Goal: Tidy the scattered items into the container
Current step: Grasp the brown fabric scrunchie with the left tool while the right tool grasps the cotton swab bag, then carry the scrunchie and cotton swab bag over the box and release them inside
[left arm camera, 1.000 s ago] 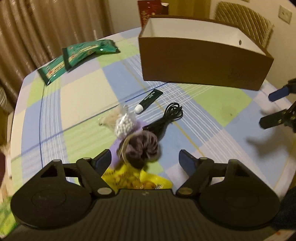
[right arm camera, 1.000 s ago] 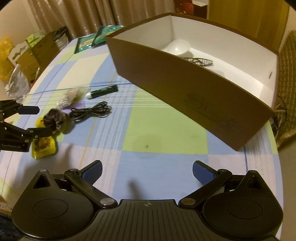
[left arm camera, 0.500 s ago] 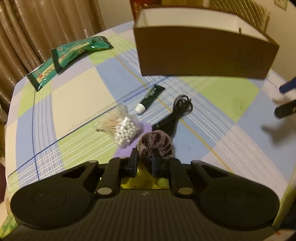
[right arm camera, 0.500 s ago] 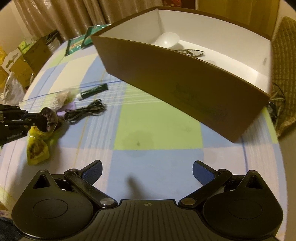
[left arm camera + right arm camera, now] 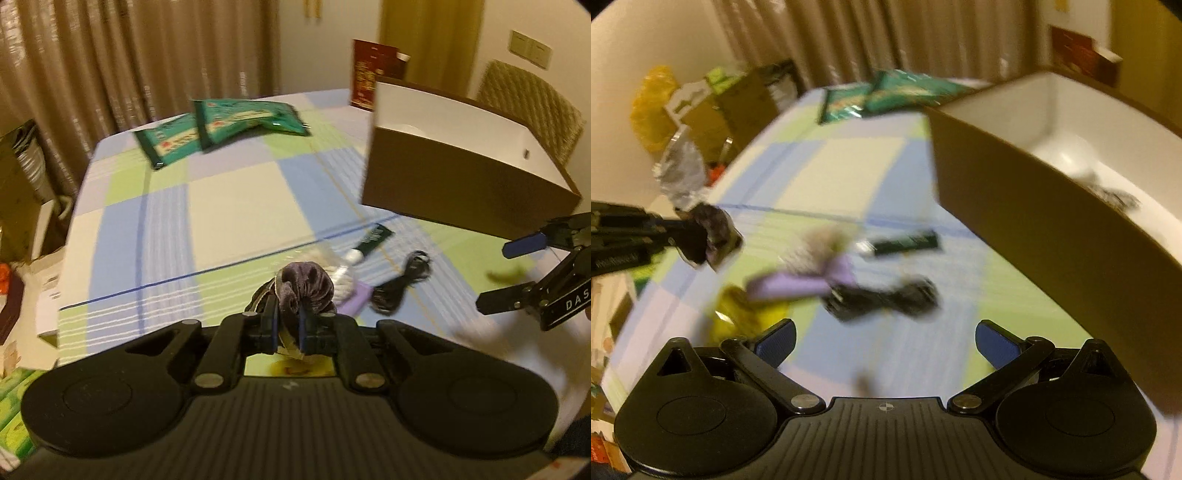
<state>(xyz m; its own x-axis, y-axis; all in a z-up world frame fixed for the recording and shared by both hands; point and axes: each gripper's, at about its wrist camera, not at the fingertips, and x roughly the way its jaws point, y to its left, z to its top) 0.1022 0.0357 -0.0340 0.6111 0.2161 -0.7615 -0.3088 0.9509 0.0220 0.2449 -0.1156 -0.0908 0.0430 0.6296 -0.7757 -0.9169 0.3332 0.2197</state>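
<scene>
My left gripper is shut on a dark purple velvet scrunchie and holds it above the table; it also shows in the right wrist view. My right gripper is open and empty, low over the coiled black cable. A lilac card, a yellow snack packet, a bag of cotton swabs and a dark green tube lie on the checked cloth. The brown box with a white inside stands at the right.
Two green packets lie at the table's far side. A red carton stands behind the box. A white spoon and dark items lie inside the box. Cardboard boxes and bags stand on the floor at the left.
My left gripper closed on the scrunchie and lifted it off the pile. My right gripper moved left and down toward the black cable, still open.
</scene>
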